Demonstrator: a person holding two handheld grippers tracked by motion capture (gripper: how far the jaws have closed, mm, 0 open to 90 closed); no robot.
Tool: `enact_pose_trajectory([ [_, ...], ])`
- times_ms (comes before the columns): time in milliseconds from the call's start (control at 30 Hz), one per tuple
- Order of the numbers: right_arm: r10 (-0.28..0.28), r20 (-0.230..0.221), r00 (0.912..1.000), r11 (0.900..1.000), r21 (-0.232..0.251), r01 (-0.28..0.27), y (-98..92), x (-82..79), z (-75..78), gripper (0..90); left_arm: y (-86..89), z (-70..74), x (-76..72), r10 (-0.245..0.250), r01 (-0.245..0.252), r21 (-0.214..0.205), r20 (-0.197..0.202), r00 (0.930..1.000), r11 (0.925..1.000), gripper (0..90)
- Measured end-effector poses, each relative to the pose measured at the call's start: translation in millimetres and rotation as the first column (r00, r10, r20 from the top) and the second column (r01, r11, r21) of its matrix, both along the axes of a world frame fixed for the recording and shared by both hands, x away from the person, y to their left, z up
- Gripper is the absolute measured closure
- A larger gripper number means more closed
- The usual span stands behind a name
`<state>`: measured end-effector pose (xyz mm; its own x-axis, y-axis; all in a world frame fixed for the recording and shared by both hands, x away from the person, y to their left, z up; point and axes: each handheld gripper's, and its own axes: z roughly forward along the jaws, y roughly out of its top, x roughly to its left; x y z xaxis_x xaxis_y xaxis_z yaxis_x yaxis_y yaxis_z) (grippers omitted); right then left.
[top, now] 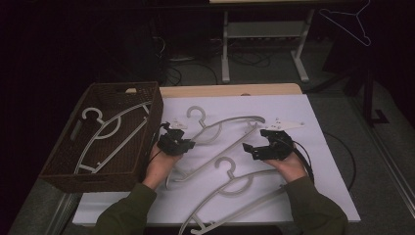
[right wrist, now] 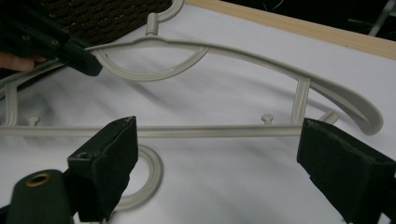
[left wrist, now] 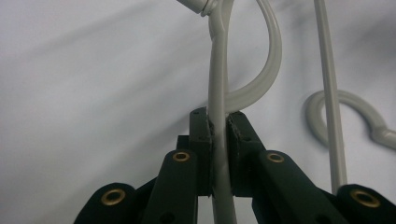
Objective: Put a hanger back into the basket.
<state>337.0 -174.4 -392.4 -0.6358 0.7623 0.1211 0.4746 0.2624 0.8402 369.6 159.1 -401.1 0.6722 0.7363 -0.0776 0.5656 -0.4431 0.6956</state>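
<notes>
Two black linkage-type grippers are carried: left gripper (top: 182,145), right gripper (top: 254,149). Brass-coloured pivot bushings and dark padded jaws are fitted. Black cables are trailed. Olive-green sleeves (top: 313,208) are worn.

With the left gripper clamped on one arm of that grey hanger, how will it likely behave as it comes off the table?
The hanger looks like thin moulded plastic, so probably light and fairly stiff, flexing slightly. The left gripper grips a narrow arm far from the middle, so the long free end will likely droop or swing. Its smooth surface may slip in the pads, and its hook could snag the second hanger.
</notes>
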Motion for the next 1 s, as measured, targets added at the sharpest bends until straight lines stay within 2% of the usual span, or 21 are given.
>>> enact_pose_trajectory([
  [133,-0.003,0.010,1.0000,0.9999,0.012,0.003,-7.3,-8.9,0.9,11.0,-3.0,9.9,-0.3,-0.005,0.005,0.010,0.019,0.9998,0.9999,82.2],
  [333,-0.005,0.027,0.9996,0.9999,0.015,0.004,-16.0,-19.6,2.0,9.5,-1.0,26.5,-1.1,-0.002,0.002,0.003,0.032,0.9995,1.0000,82.2],
  [367,-0.006,0.026,0.9996,0.9999,0.013,0.005,-18.7,-22.5,1.7,9.5,0.5,33.5,-2.1,-0.002,0.001,0.005,0.042,0.9991,1.0000,82.2],
  [400,-0.004,0.033,0.9994,0.9999,0.011,0.004,-19.8,-23.2,1.2,9.4,0.5,33.5,-2.1,-0.002,0.001,0.005,0.042,0.9991,1.0000,82.2],
  [733,-0.015,0.024,0.9996,0.9998,0.009,0.015,-30.6,-35.7,-2.3,9.2,9.9,66.9,-2.9,0.003,-0.003,-0.001,0.076,0.9971,1.0000,82.2],
  [833,-0.021,0.035,0.9992,0.9997,0.013,0.020,-34.8,-39.4,-3.7,8.5,13.1,75.0,-3.0,0.000,0.000,-0.004,0.080,0.9968,1.0000,82.2],
  [1000,-0.028,0.035,0.9990,0.9995,0.017,0.027,-39.7,-44.7,-5.9,8.1,24.8,89.2,-1.3,-0.004,0.004,-0.007,0.099,0.9951,1.0000,82.2],
])
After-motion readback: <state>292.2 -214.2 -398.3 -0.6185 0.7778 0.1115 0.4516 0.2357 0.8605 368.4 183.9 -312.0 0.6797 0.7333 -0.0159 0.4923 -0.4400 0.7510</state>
